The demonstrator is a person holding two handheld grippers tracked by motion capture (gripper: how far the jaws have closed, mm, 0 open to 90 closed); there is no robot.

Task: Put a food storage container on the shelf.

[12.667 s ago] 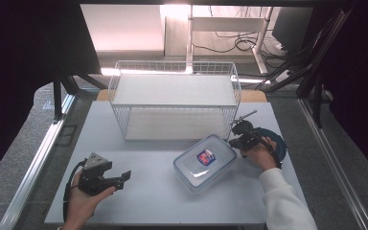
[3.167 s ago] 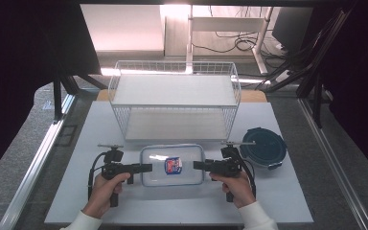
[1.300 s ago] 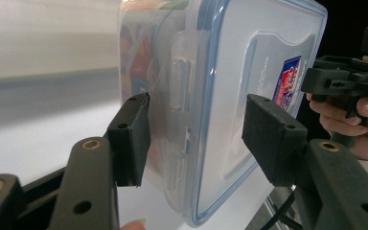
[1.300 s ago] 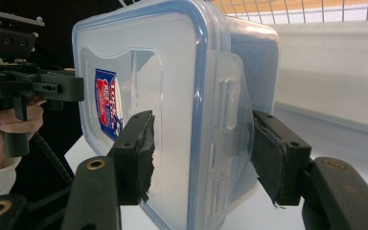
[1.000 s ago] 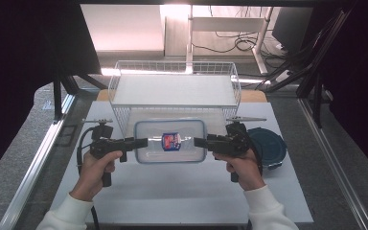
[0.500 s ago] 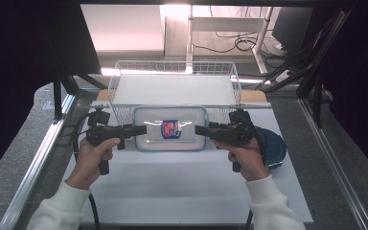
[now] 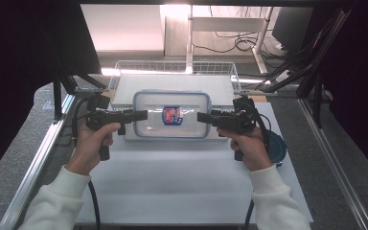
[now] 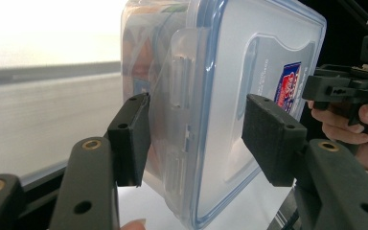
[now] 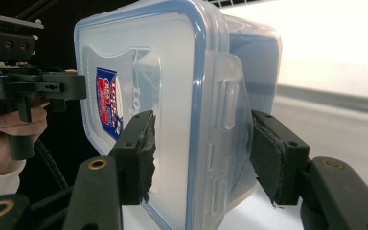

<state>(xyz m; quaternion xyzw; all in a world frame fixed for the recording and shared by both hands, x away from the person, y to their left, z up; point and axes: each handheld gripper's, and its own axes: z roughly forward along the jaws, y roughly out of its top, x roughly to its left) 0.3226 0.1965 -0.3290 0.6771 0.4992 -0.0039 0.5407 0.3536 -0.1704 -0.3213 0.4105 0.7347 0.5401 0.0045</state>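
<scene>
Clear lidded box (image 7: 171,115) with a blue-rimmed lid and a red-and-blue label (image 7: 172,115), held level in the air between two grippers, just in front of the wire basket (image 7: 174,72) and about at its rim height. Clamped at its left end by the left gripper (image 7: 139,115) and at its right end by the right gripper (image 7: 202,116), each set of jaws closed top and bottom over a latch flap, pads pressing lid and base. Seen along the left gripper's own jaws (image 8: 194,139): box edge seated deep between both pads; same on the right (image 9: 201,153), where the pad foam looks worn. Likely step in hand: carrying the box over the near rim and down into the basket. To do it well: keep both ends at one height so the box stays flat, hold the squeeze even on both sides, clear the rim fully before going forward, then lower both hands together and release only once the base rests on the basket floor. White table mat (image 7: 182,187) below; dark round lid (image 7: 275,148) lying near the right hand (image 7: 247,146).
</scene>
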